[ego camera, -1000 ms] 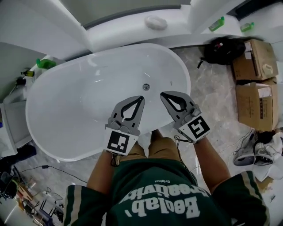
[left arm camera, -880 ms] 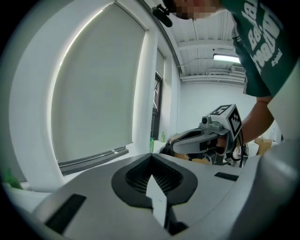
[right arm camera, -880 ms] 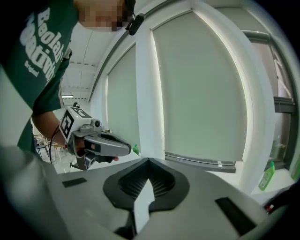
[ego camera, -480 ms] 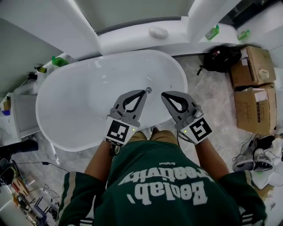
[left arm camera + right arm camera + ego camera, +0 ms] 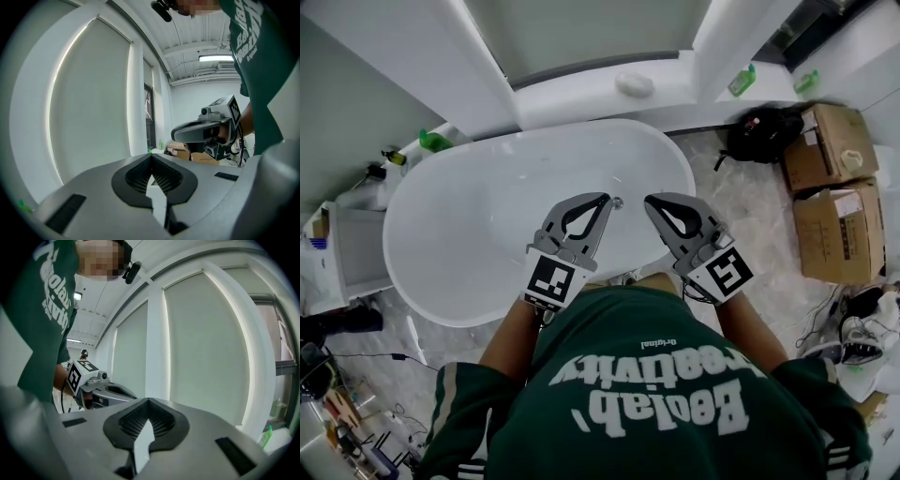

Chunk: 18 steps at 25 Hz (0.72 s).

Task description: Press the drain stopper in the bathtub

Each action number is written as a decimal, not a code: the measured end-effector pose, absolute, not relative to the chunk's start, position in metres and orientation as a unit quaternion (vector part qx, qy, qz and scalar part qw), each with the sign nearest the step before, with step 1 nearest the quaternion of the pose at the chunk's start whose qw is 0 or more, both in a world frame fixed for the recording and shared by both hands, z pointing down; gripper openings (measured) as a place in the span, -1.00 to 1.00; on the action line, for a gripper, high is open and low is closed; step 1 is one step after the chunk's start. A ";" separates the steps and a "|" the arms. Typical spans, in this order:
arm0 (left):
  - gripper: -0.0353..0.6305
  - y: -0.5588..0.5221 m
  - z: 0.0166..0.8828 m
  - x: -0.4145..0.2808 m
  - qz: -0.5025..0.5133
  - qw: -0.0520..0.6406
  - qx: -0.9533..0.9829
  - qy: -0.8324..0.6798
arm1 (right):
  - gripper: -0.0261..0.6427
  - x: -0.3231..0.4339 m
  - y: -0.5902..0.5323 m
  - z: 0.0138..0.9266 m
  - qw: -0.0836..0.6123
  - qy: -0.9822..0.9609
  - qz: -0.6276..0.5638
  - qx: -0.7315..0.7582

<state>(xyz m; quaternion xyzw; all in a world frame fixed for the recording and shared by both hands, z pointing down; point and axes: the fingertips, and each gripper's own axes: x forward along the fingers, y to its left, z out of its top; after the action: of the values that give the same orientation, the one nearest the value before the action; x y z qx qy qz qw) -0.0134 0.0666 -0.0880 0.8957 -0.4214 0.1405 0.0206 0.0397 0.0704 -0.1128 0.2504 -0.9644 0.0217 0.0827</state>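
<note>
Drain stopper was observed as a small round metal cap low in the white bathtub. In the head view it showed just beside the tip of the left gripper. Whether it sat raised or pressed down was too small to tell.

Both tools were held nearly level in front of the person, well above the tub and apart from the stopper. The left gripper's jaws were fully together, with nothing between them. The right gripper was likewise closed and empty.

Assessment: this posture fitted either an approach to the stopper or a withdrawal after a press, and the views did not settle which. In either case closed jaws were judged correct. Pinched tips form one blunt point suited to a small cap, and they cannot catch on the rim.
</note>
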 end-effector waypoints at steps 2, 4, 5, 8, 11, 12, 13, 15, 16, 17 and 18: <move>-0.88 0.068 -0.090 -0.013 0.141 0.015 0.898 -0.416 | -0.89 0.038 0.071 -0.115 0.083 -0.964 0.018 0.253; -0.88 0.071 -0.091 -0.013 0.138 0.015 0.901 -0.412 | -0.89 0.036 0.073 -0.115 0.083 -0.963 0.015 0.256; -0.88 0.072 -0.091 -0.013 0.137 0.014 0.901 -0.410 | -0.89 0.035 0.075 -0.115 0.084 -0.963 0.015 0.257; -0.88 0.075 -0.092 -0.015 0.143 0.005 0.902 -0.407 | -0.89 0.032 0.080 -0.115 0.085 -0.962 0.014 0.260; -0.88 0.075 -0.096 -0.016 0.146 -0.003 0.904 -0.402 | -0.89 0.031 0.082 -0.119 0.083 -0.961 0.012 0.265; -0.88 0.076 -0.097 -0.015 0.147 -0.006 0.904 -0.401 | -0.89 0.032 0.083 -0.121 0.081 -0.960 0.012 0.267; -0.88 0.078 -0.098 -0.015 0.148 -0.009 0.905 -0.399 | -0.89 0.033 0.084 -0.122 0.079 -0.960 0.012 0.269; -0.88 0.081 -0.100 -0.016 0.148 -0.011 0.906 -0.397 | -0.89 0.034 0.086 -0.124 0.076 -0.959 0.012 0.272; -0.88 0.082 -0.100 -0.017 0.146 -0.010 0.906 -0.397 | -0.89 0.035 0.087 -0.124 0.075 -0.959 0.011 0.274; -0.88 0.082 -0.101 -0.018 0.143 -0.008 0.906 -0.398 | -0.89 0.034 0.087 -0.124 0.075 -0.958 0.010 0.275; -0.88 0.083 -0.101 -0.019 0.140 -0.005 0.906 -0.400 | -0.89 0.033 0.088 -0.125 0.074 -0.958 0.008 0.276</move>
<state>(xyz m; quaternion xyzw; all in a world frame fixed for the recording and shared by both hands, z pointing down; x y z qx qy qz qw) -0.0188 0.0826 -0.1014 0.9060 -0.3996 0.1398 -0.0048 0.0333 0.0878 -0.1249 0.2761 -0.9583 0.0084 0.0736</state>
